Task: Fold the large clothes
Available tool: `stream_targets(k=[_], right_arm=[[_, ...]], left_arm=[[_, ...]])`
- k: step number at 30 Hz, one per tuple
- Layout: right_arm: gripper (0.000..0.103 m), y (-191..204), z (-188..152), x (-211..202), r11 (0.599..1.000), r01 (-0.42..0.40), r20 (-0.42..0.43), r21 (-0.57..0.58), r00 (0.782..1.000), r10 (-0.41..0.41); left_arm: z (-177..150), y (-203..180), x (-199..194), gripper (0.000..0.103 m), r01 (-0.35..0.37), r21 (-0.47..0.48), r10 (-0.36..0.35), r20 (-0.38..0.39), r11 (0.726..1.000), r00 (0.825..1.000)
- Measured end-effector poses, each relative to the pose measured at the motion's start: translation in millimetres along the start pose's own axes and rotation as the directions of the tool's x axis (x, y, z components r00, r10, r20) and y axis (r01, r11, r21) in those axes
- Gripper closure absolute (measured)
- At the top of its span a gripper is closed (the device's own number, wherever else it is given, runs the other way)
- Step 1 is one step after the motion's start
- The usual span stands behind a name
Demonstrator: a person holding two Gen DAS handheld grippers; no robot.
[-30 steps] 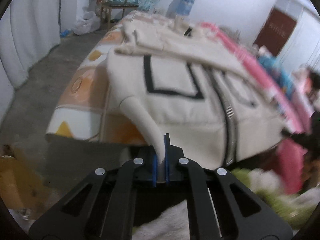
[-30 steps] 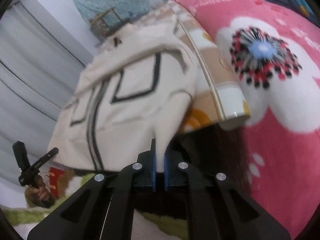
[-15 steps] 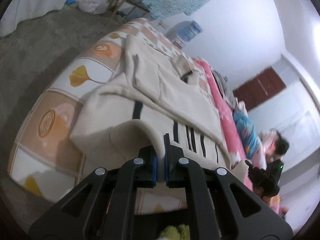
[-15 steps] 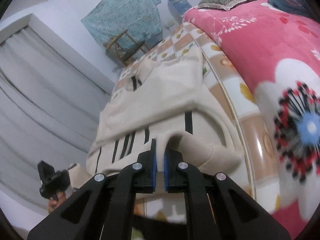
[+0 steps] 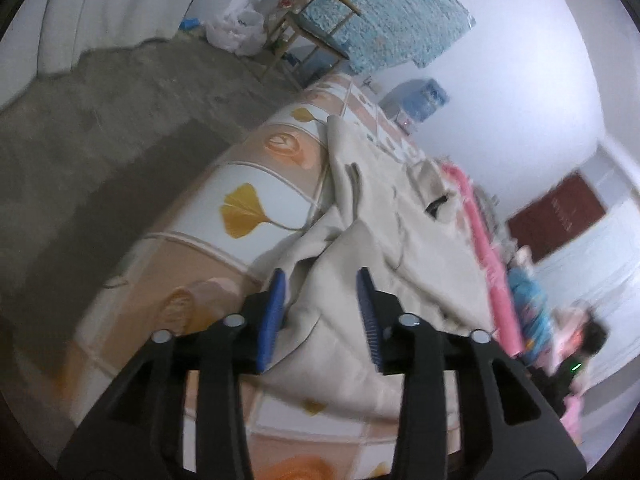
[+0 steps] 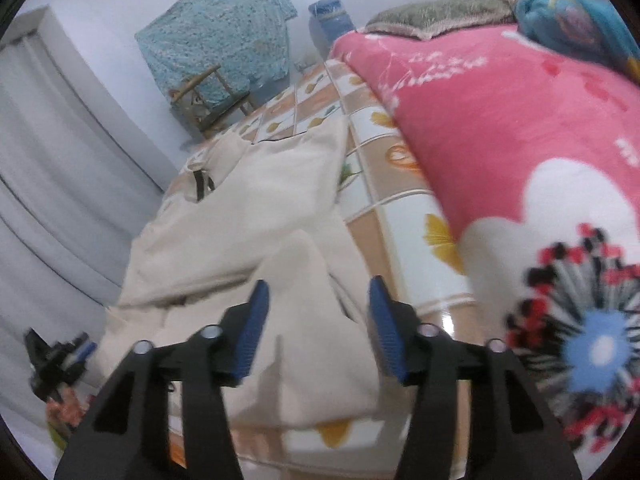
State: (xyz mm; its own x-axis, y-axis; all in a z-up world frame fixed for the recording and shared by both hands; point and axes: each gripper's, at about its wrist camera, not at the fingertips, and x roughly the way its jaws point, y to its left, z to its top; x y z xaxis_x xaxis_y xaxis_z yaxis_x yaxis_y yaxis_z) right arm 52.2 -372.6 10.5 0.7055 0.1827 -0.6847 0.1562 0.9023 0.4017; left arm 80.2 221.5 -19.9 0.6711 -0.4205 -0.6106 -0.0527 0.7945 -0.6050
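A large cream garment (image 5: 400, 240) lies folded over itself on the patterned bed sheet (image 5: 248, 184). My left gripper (image 5: 322, 276) hovers over its near left corner; its jaws are opening and the cloth lies loose beneath them, not pinched. The same garment (image 6: 256, 208) fills the middle of the right wrist view. My right gripper (image 6: 316, 286) stands over the near right corner, jaws opening, the folded edge resting between the blue pads (image 6: 252, 328) without being pressed. The other gripper (image 6: 56, 356) shows small at the lower left of that view.
A pink flowered blanket (image 6: 520, 152) covers the bed's right side, with a grey pillow (image 6: 440, 16) and blue bundle (image 6: 576, 20) beyond. A wooden chair (image 5: 308, 40), teal cloth (image 5: 392, 20), water bottle (image 5: 420, 98) and grey floor (image 5: 100, 128) lie past the bed. A person (image 5: 588, 340) sits at the far right.
Both grippers carried the garment's hem forward over its upper part, then their jaws parted and let the cloth drop onto the bed. The black-striped face is now folded under.
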Motion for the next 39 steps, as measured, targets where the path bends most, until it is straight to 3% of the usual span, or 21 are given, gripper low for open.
stream_targets(k=[3,5,9,11,13,14,15,16,18,22,25,29,31,32,34,36,39], right_arm=[[0.045,0.9,-11.2,1.2,0.996,0.052,-0.059,-0.074,0.997,-0.056],[0.045,7.0,-21.2,10.9,0.982,0.101,-0.101,-0.161,0.988,-0.118],[0.045,21.3,-27.1,21.4,0.945,0.165,-0.078,-0.282,0.978,-0.193],[0.046,26.4,-27.1,24.8,0.934,0.173,-0.071,-0.313,0.976,-0.205],[0.055,28.7,-28.2,30.9,0.925,0.184,-0.077,-0.334,0.972,-0.221],[0.065,29.0,-28.4,32.8,0.924,0.181,-0.077,-0.338,0.973,-0.219],[0.082,28.6,-28.2,33.1,0.929,0.158,-0.082,-0.335,0.977,-0.196],[0.083,28.0,-26.1,30.3,0.944,0.110,-0.100,-0.310,0.984,-0.148],[0.087,29.8,-23.5,23.4,0.948,0.104,-0.091,-0.299,0.986,-0.137],[0.088,31.8,-19.2,-8.0,0.958,0.079,-0.074,-0.277,0.992,-0.104],[0.088,31.2,-25.5,-30.4,0.962,0.057,-0.094,-0.267,0.992,-0.084],[0.082,12.0,-42.7,-32.4,0.973,0.041,-0.148,-0.227,0.986,-0.076],[0.073,2.2,-50.0,-24.6,0.969,0.099,-0.162,-0.227,0.977,-0.138],[0.071,-1.7,-49.4,-26.4,0.973,0.099,-0.160,-0.210,0.978,-0.134],[0.068,-3.2,-44.4,-39.3,0.978,0.093,-0.127,-0.186,0.985,-0.118],[0.058,1.8,-38.3,-59.0,0.972,0.124,-0.050,-0.201,0.989,-0.137],[0.056,13.3,-34.9,-69.9,0.968,0.112,-0.012,-0.224,0.993,-0.117]], left_arm=[[-10.7,-13.8,5.0,0.050,-0.104,0.127,0.109,-0.034,0.986,0.993],[-19.7,-22.8,18.8,0.050,-0.225,0.213,0.243,-0.062,0.951,0.968],[-28.3,-39.9,30.7,0.050,-0.342,0.339,0.368,-0.013,0.877,0.930],[-29.9,-46.2,34.0,0.050,-0.372,0.369,0.393,0.020,0.852,0.919],[-30.6,-47.9,34.3,0.059,-0.368,0.362,0.385,0.026,0.857,0.923],[-31.1,-50.5,34.3,0.065,-0.366,0.366,0.380,0.036,0.856,0.924],[-32.9,-52.8,34.0,0.080,-0.366,0.380,0.378,0.045,0.849,0.925],[-36.2,-54.9,32.0,0.088,-0.373,0.398,0.383,0.056,0.838,0.922],[-41.5,-64.7,27.1,0.094,-0.394,0.442,0.406,0.071,0.806,0.911],[-45.0,-74.7,-3.5,0.095,-0.362,0.473,0.379,0.064,0.803,0.923],[-51.0,-73.3,-27.8,0.095,-0.324,0.472,0.361,0.014,0.820,0.932],[-68.0,-48.5,-29.3,0.093,-0.317,0.428,0.380,-0.069,0.846,0.922],[-71.8,-36.6,-19.3,0.088,-0.333,0.412,0.403,-0.093,0.848,0.910],[-71.2,-32.1,-21.5,0.085,-0.329,0.395,0.394,-0.094,0.858,0.915],[-66.9,-33.0,-35.3,0.085,-0.316,0.372,0.364,-0.065,0.873,0.929],[-61.4,-39.2,-53.0,0.081,-0.327,0.369,0.345,0.017,0.870,0.938],[-56.2,-56.8,-64.9,0.081,-0.276,0.380,0.270,0.068,0.883,0.960]])
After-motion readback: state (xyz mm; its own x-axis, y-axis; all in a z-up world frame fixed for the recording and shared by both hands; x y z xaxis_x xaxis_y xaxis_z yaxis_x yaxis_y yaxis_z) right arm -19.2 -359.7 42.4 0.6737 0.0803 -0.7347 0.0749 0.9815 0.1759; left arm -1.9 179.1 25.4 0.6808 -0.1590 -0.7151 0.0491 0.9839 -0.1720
